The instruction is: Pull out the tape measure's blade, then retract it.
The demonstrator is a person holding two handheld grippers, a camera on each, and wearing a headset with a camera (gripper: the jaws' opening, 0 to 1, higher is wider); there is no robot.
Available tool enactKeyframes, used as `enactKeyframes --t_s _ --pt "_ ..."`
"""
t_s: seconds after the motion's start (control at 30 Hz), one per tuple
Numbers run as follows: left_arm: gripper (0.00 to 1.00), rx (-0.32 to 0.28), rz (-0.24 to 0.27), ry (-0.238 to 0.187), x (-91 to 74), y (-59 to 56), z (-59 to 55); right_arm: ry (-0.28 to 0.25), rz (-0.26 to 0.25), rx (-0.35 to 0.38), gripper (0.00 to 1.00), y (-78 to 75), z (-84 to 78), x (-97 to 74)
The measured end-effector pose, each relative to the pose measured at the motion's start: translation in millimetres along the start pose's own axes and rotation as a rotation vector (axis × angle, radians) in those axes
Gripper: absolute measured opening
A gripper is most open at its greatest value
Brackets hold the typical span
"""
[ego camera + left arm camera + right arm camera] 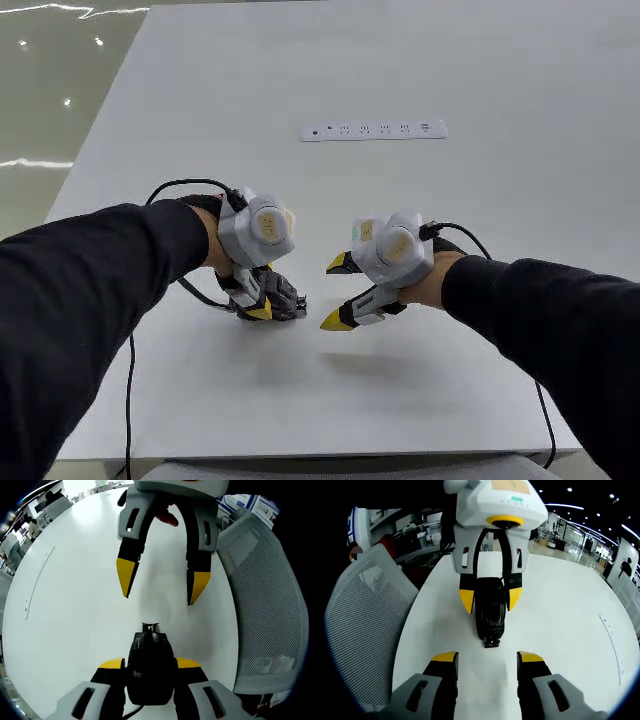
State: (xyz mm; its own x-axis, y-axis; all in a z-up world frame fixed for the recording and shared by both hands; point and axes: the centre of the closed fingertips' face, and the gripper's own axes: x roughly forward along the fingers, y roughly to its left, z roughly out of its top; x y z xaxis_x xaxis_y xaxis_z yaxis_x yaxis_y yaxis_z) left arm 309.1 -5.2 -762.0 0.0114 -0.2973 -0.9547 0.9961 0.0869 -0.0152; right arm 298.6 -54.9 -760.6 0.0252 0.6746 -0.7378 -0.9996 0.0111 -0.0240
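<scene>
A black tape measure [150, 667] sits clamped between the yellow tips of my left gripper [150, 664], its blade hook [150, 628] pointing forward over the white table [400, 60]. The blade is fully inside the case. In the head view the left gripper [268, 308] holds the tape measure [280, 296] low on the table. My right gripper [336, 292] faces it from the right, jaws wide open with nothing between them. From the right gripper view, the tape measure [490, 612] lies straight ahead, its hook [491, 642] a short gap beyond my open right gripper [487, 657].
A white power strip [374, 130] lies farther back on the table. A grey mesh chair [265, 610] stands at the table's near edge. Black cables [180, 186] trail from both grippers. Shelves and desks fill the room beyond.
</scene>
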Motion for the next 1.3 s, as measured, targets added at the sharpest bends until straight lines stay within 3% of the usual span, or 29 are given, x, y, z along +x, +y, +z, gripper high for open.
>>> enactKeyframes --t_s 0.23,0.37,0.5,0.67,0.83,1.1,1.3 --pt "0.33 -0.010 0.046 -0.011 0.7 0.5 0.2 -0.007 0.007 0.001 0.35 -6.3 5.5 17.0" --pt "0.33 -0.026 0.037 -0.027 -0.5 0.3 0.5 0.002 0.013 -0.026 0.31 -6.1 5.7 23.7" --pt "0.33 -0.021 0.036 -0.011 -0.6 -1.1 0.2 0.011 0.023 -0.034 0.23 -5.5 5.8 29.5" --pt "0.33 -0.030 0.034 -0.008 -1.2 -0.9 -1.2 0.015 0.033 -0.048 0.20 -6.7 10.2 38.4" --pt "0.33 -0.034 0.045 0.006 0.2 -1.6 -0.8 0.049 0.030 -0.073 0.12 -5.7 3.5 44.7" --pt "0.34 -0.071 0.052 -0.028 -0.6 0.4 -2.8 0.059 0.037 -0.040 0.10 -6.1 1.7 43.1" --pt "0.34 -0.076 0.055 -0.029 0.5 0.1 -1.4 0.072 0.030 -0.026 0.12 -6.0 2.2 43.9"
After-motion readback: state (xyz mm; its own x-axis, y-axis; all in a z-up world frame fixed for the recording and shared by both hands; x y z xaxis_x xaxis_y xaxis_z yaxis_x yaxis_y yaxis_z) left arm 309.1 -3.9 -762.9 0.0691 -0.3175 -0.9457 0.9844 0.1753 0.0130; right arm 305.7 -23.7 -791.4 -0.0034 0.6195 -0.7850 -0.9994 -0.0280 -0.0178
